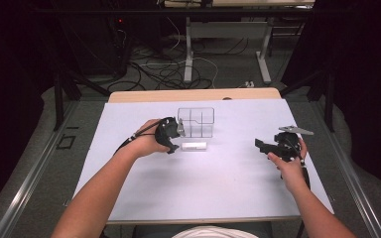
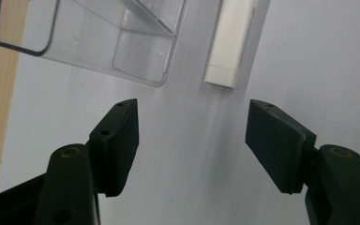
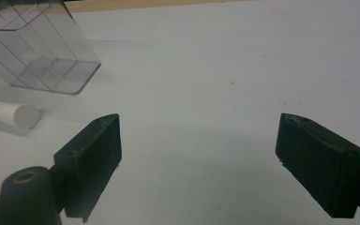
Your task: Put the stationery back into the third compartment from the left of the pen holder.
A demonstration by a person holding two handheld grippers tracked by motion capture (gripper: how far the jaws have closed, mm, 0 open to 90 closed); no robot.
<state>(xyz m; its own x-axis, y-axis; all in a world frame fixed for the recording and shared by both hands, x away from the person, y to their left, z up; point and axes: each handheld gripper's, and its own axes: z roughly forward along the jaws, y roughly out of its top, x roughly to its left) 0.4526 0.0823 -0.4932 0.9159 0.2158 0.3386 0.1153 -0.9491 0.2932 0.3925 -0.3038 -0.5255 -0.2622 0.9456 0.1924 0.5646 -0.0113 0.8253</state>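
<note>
White stick [image 1: 194, 146] — one, beside one clear box [image 1: 196, 122], left tool [image 1: 177, 136] near

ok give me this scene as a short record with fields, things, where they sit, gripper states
surface: white table sheet
container: clear divided box, upright, empty as far as can be seen
item: white stick, lying flat just in front of the box, apart from it
left gripper: open, nothing between the jaws, aimed at the stick's near end
right gripper: open, nothing between the jaws, off to the right
</note>
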